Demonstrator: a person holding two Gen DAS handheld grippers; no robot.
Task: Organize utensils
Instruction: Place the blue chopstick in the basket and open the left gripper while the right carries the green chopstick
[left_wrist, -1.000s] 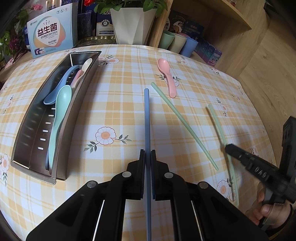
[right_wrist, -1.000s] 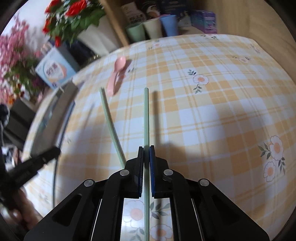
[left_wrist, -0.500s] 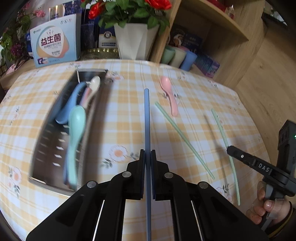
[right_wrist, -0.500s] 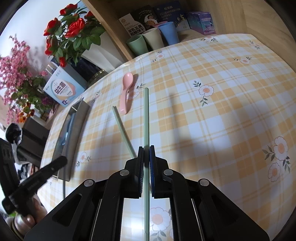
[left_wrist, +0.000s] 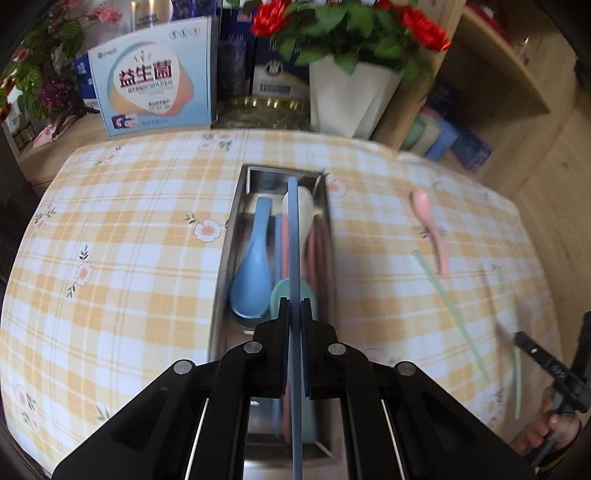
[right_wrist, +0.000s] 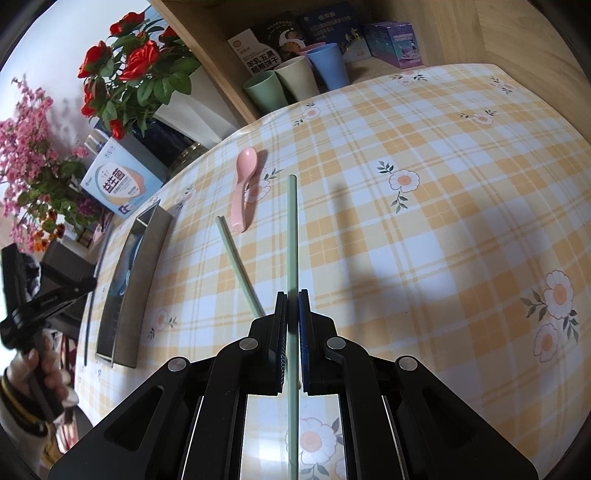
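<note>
In the left wrist view, the left tool at lower centre is pressed together on a blue chopstick, which runs straight up the frame and lies over the metal tray at centre; the line-up suggests the stick is held lengthwise so it can drop in along the tray's long axis. Inside the tray lie a blue spoon, a green spoon, a white spoon and pinkish sticks, all pointing the same way. At right on the checked surface are a pink spoon and a green chopstick, not yet sorted. The box at upper left reads "益生菌"; smaller print is illegible. In the right wrist view, the right tool at lower centre pinches a pale green chopstick near its middle, raised over the surface, probably waiting its turn. The tray sits at middle left, with the pink spoon and the loose green chopstick between tray and tool. A packet on the shelf at top shows "羊乳五黑"; beside it stand cups.
</note>
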